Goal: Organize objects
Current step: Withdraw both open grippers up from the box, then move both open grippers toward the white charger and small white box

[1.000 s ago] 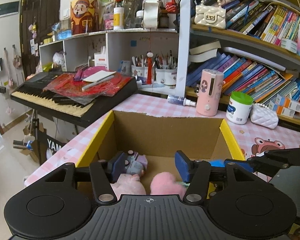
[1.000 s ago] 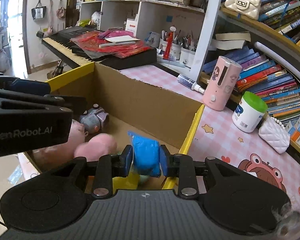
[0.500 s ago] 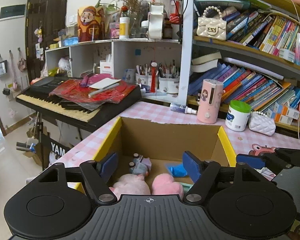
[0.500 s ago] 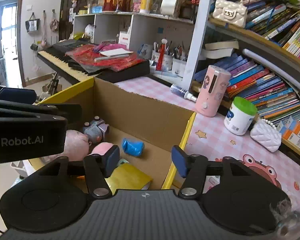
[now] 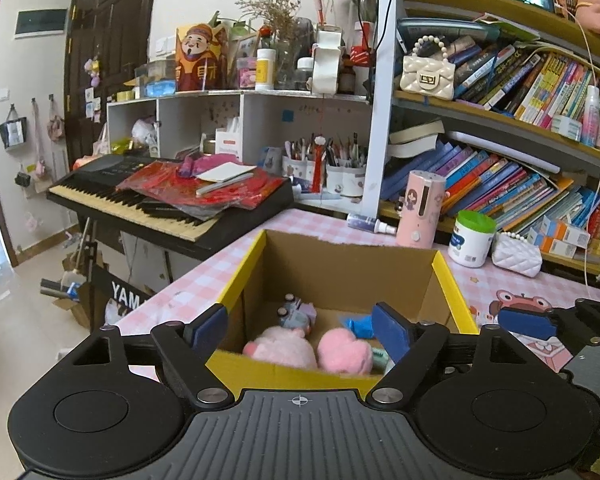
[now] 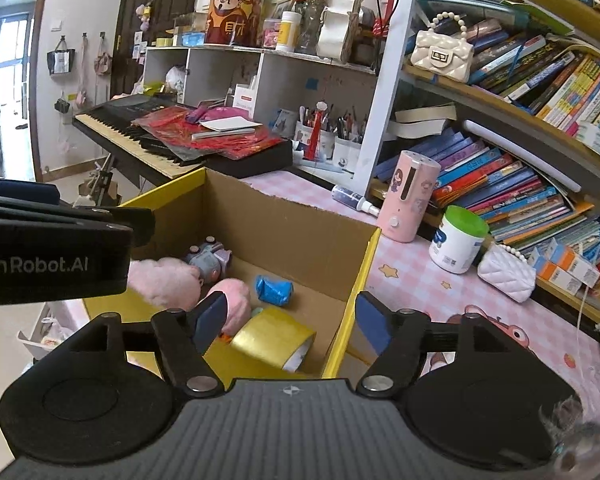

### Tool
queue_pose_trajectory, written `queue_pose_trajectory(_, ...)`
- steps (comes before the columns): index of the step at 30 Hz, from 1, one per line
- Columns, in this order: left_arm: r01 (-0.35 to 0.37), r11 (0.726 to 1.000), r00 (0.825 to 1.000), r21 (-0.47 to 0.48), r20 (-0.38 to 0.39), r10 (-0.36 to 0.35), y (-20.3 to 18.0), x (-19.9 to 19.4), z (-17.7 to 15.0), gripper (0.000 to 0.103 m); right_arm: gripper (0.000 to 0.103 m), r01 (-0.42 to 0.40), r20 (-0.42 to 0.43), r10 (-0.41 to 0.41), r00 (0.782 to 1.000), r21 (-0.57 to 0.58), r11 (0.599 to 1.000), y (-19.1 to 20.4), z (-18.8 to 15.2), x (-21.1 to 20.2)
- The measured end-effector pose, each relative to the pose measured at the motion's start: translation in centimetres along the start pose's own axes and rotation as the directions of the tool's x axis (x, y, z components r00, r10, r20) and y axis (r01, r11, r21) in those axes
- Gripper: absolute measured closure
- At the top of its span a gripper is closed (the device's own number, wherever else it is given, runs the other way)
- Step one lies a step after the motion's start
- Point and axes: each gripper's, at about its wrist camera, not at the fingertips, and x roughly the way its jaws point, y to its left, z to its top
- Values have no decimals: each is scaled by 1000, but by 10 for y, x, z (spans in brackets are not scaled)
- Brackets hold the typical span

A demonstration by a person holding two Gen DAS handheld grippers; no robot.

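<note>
Now blue bundle [image 6: 274, 289] inside cardboard box [image 6: 300, 236], right gripper [image 6: 286, 317] empty, spread

Pink plush toy [image 6: 164, 280]: near half hidden behind left gripper body.
Blue crumpled item [image 5: 358, 326]: partly covered by left gripper's right finger.
Gold tape roll [image 6: 274, 338]: not visible from left wrist; lower edge hidden in right view.
Book spines [image 5: 540, 84]: titles too small to read.
Cardboard box [image 5: 352, 262]: near wall hidden by gripper body.
</note>
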Motion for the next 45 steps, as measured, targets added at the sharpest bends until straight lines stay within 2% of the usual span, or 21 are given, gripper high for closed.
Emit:
queue_pose_trajectory(4,4,1000,1000,-8,-12,-4,7,-14,-10,19,28,20,-10,-20,1000,11,1000,8,-9,-15)
queue_pose_trajectory(13,14,1000,998,7,-61,-14,19,-43,-31,18,25,85,-60,-80,995,76,993,21,-31,-49)
queue_pose_trajectory(32,100,992,991,77,-100,-92,26,-84,-57,18,22,195,-99,-180,979,173,965,39,-67,-104)
queue_pose_trajectory(37,138,987,985,85,-120,-127,21,-86,-63,18,22,230,-113,-212,971,179,957,38,-76,-116)
queue_pose_trajectory(45,224,968,969,111,-136,-208,0,-84,-66,18,22,321,-149,-293,944,216,922,20,-89,-131)
